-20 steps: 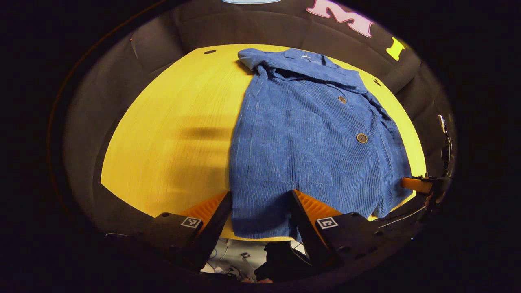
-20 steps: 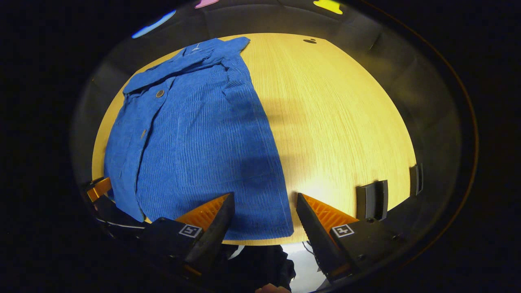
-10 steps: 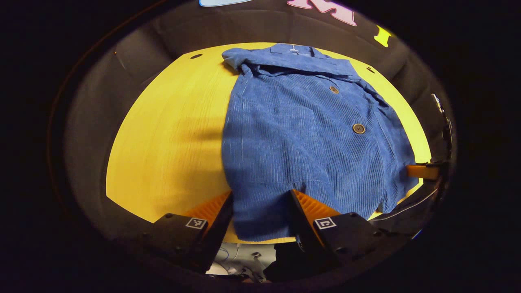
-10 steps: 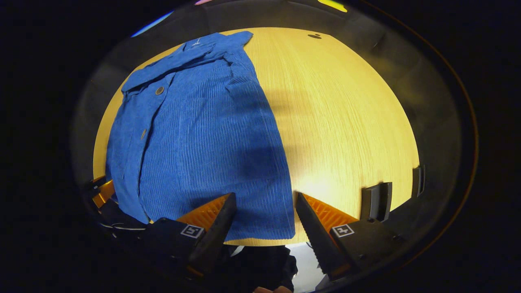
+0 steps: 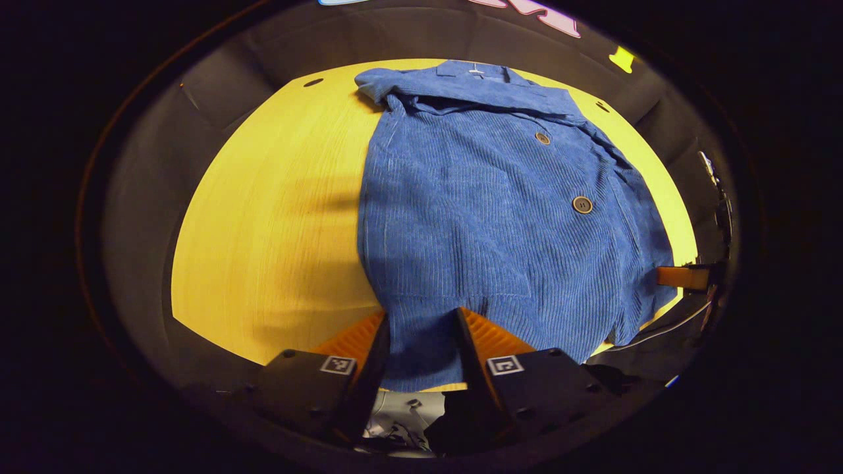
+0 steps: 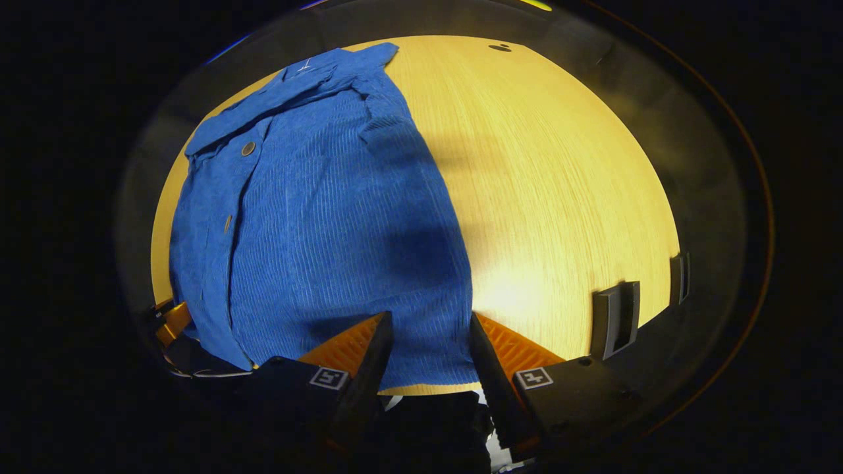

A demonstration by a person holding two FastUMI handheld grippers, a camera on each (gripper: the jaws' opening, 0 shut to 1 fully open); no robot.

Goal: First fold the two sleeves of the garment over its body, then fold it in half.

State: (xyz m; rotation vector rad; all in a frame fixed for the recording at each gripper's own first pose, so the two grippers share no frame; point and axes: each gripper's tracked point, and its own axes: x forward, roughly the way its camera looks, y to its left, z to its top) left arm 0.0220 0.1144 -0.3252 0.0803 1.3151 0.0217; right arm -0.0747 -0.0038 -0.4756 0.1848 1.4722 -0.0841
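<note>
1. The tabletop (image 5: 263, 217) is lying as a yellow wood-grain oval, running from 9 to 3 o'clock across the left gripper view; in the right gripper view its bare part (image 6: 560, 184) is spreading from 12 to 4 o'clock.
2. The garment (image 5: 494, 210), a blue corduroy jacket, is lying flat on the tabletop with its collar toward 12 o'clock and its hem at the near edge toward 6 o'clock; in the right gripper view it (image 6: 316, 217) is covering the area from 8 to 12 o'clock.
3. The left tool (image 5: 421, 336) is sitting at 6 o'clock of its own view, its fingers standing narrowly apart with the hem's left corner between them; whether they are pressing the cloth I cannot tell.
4. The right tool (image 6: 428, 342) is sitting at 6 o'clock of its view, its fingers likewise narrowly apart over the hem's right corner; whether it is gripping I cannot tell.
5. Two round buttons (image 5: 582, 205) are showing on the jacket front.
</note>
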